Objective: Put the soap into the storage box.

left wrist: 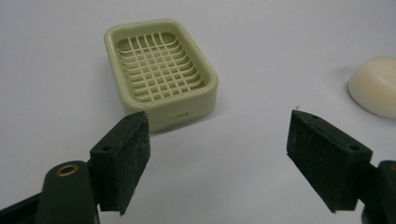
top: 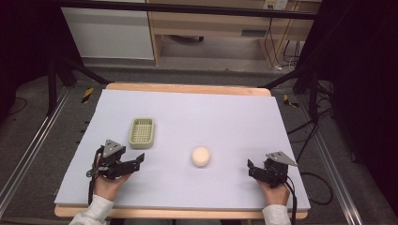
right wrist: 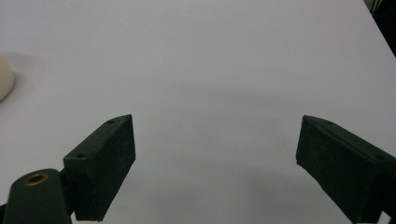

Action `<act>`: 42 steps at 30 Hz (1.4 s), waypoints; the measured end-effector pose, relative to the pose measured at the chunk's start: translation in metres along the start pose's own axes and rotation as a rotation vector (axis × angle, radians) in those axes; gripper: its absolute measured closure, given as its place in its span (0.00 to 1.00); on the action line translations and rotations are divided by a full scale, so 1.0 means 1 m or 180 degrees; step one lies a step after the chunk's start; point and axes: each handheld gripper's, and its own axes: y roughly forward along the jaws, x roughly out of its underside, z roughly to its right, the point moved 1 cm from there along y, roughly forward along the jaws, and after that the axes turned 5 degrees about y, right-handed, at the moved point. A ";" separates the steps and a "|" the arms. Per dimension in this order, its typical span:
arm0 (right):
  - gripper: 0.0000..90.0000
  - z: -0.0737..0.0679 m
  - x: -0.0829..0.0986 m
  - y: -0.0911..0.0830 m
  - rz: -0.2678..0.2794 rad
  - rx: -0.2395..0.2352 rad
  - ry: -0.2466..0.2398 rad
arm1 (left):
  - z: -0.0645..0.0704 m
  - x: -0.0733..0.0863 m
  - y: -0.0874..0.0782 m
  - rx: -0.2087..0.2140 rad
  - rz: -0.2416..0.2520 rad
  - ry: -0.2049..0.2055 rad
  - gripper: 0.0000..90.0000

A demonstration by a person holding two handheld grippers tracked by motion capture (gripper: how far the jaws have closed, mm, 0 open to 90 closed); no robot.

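Observation:
A pale green soap dish [top: 141, 132] with a grid bottom lies on the lavender table sheet [top: 216, 110], left of centre. A cream oval soap bar [top: 201, 156] rests on the sheet to its right. My left gripper [top: 135, 162] sits just below the dish, open and holding nothing. In the left gripper view the dish [left wrist: 161, 70] lies ahead of the open jaws of the left gripper [left wrist: 218, 140], slightly left, and the soap [left wrist: 376, 86] is at the right edge. My right gripper [top: 251, 168] is open to the right of the soap. In the right gripper view, the right gripper [right wrist: 215, 140] faces bare sheet, with the soap [right wrist: 4, 77] at the left edge.
The sheet covers a wooden table whose front edge [top: 187, 214] runs just below my hands. Dark frame poles [top: 51, 84] and cables [top: 309, 136] stand on the floor around the table. A wooden shelf unit [top: 211, 28] is behind it.

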 end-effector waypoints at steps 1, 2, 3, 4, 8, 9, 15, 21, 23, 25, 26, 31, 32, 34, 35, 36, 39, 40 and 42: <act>0.14 0.000 0.000 0.000 -0.0001 0.0005 0.0000 | 0.000 -0.001 0.000 0.0004 -0.0001 0.0013 0.24; 0.14 0.000 0.000 0.001 -0.0003 0.0002 0.0006 | 0.001 -0.002 0.000 0.0004 0.0012 0.0015 0.24; 0.14 0.000 0.000 0.001 -0.0005 0.0002 0.0001 | 0.002 -0.004 0.000 0.0011 0.0016 0.0020 0.24; 0.14 0.000 0.000 0.002 -0.0006 0.0008 -0.0009 | 0.002 -0.005 0.000 0.0017 0.0028 0.0011 0.24; 0.14 -0.001 -0.001 0.002 -0.0007 0.0006 -0.0014 | 0.007 -0.012 0.003 0.0035 0.0036 0.0037 0.24; 0.13 -0.001 -0.001 0.003 -0.0009 0.0014 -0.0016 | 0.008 -0.013 0.004 0.0033 0.0040 0.0039 0.23; 0.13 0.000 -0.002 0.006 -0.0029 0.0031 -0.0011 | 0.018 -0.018 0.011 0.0056 0.0026 0.0105 0.23; 0.13 0.000 -0.002 0.006 -0.0032 0.0027 -0.0017 | 0.028 -0.024 0.016 0.0111 0.0014 0.0176 0.23; 0.13 -0.001 -0.002 0.006 -0.0030 0.0023 -0.0025 | 0.031 -0.026 0.018 0.0125 0.0010 0.0190 0.23; 0.13 -0.001 -0.002 0.006 -0.0032 0.0016 -0.0017 | 0.033 -0.026 0.019 0.0135 0.0023 0.0181 0.23; 0.13 -0.001 -0.002 0.006 -0.0035 0.0017 -0.0018 | 0.036 -0.028 0.020 0.0135 0.0018 0.0201 0.23; 0.13 -0.001 -0.002 0.006 -0.0016 0.0018 -0.0037 | 0.043 -0.033 0.024 0.0170 0.0039 0.0199 0.23; 0.13 -0.001 -0.002 0.006 -0.0016 0.0018 -0.0037 | 0.043 -0.033 0.024 0.0170 0.0039 0.0199 0.23; 0.13 -0.002 -0.001 0.006 -0.0026 0.0017 -0.0030 | 0.048 -0.038 0.026 0.0193 0.0051 0.0201 0.23; 0.13 -0.002 -0.001 0.006 -0.0026 0.0013 -0.0031 | 0.050 -0.040 0.027 0.0201 0.0052 0.0205 0.23; 0.13 -0.002 -0.001 0.006 -0.0027 0.0008 -0.0042 | 0.052 -0.041 0.028 0.0210 0.0064 0.0201 0.23; 0.13 -0.002 -0.001 0.007 -0.0023 0.0001 -0.0046 | 0.058 -0.045 0.030 0.0231 0.0075 0.0231 0.23; 0.13 -0.002 -0.001 0.007 -0.0024 -0.0001 -0.0045 | 0.060 -0.046 0.031 0.0237 0.0081 0.0242 0.23; 0.13 -0.002 -0.001 0.006 -0.0024 -0.0001 -0.0027 | 0.064 -0.048 0.033 0.0259 0.0078 0.0264 0.23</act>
